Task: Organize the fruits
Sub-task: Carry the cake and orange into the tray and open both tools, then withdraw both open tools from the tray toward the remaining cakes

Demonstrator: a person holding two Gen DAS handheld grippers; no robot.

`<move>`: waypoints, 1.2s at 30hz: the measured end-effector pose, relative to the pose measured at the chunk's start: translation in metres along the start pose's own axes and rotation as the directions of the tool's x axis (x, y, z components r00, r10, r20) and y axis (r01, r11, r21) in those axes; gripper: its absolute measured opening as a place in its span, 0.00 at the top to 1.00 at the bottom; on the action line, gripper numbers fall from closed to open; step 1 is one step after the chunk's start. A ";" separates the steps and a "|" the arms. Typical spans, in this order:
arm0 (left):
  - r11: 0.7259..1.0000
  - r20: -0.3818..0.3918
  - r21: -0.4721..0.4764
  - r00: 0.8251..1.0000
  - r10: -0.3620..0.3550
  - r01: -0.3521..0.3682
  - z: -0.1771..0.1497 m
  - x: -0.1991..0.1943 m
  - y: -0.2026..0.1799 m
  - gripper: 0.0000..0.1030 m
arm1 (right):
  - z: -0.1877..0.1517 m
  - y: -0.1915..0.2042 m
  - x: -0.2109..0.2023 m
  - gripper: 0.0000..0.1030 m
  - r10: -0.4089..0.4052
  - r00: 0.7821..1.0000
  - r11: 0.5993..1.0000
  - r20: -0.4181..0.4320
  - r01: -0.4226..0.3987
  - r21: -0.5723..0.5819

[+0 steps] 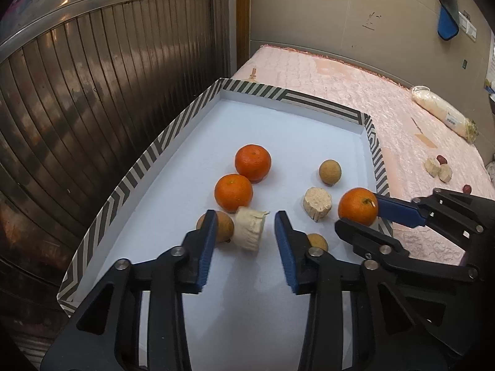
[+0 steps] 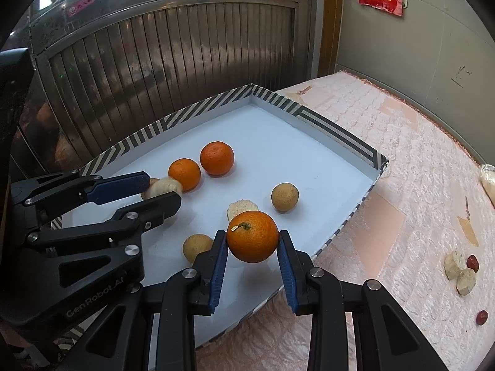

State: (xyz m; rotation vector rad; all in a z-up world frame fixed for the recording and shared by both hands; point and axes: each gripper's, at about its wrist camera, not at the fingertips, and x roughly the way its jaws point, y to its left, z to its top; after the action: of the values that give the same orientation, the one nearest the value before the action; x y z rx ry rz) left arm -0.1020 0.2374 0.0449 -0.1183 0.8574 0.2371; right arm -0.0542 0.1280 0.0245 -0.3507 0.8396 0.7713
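A pink quilted bed carries a striped-rimmed tray. The right claw is clamped on an orange above the tray's near edge. The left claw is seen parted, a pale chunk lying loose between its jaws. "GenRobot.AI" is read only in the right view.

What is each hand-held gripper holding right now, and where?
Right hand-held gripper clamps a tangerine by its sides. Left hand-held gripper holds nothing.
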 end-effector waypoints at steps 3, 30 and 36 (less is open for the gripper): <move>1.000 0.003 -0.020 1.000 0.003 -0.003 0.001 0.000 0.004 0.52 | -0.001 0.000 -0.004 0.69 0.002 1.000 1.000 0.003 -0.002 -0.006; 0.992 0.058 0.086 0.993 -0.102 0.097 0.018 -0.014 -0.084 0.43 | -0.037 -0.057 -0.066 0.61 -0.096 0.992 0.987 0.078 0.085 0.132; 0.981 0.055 0.137 0.987 -0.148 0.139 0.023 -0.015 -0.122 0.43 | -0.055 -0.094 -0.084 0.57 -0.154 0.985 0.969 0.074 0.136 0.206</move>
State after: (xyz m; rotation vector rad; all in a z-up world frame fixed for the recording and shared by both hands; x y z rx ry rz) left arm -0.0635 0.1220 0.0725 -0.0474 0.7935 0.0475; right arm -0.0507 -0.0064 0.0534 -0.1941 0.7897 0.5566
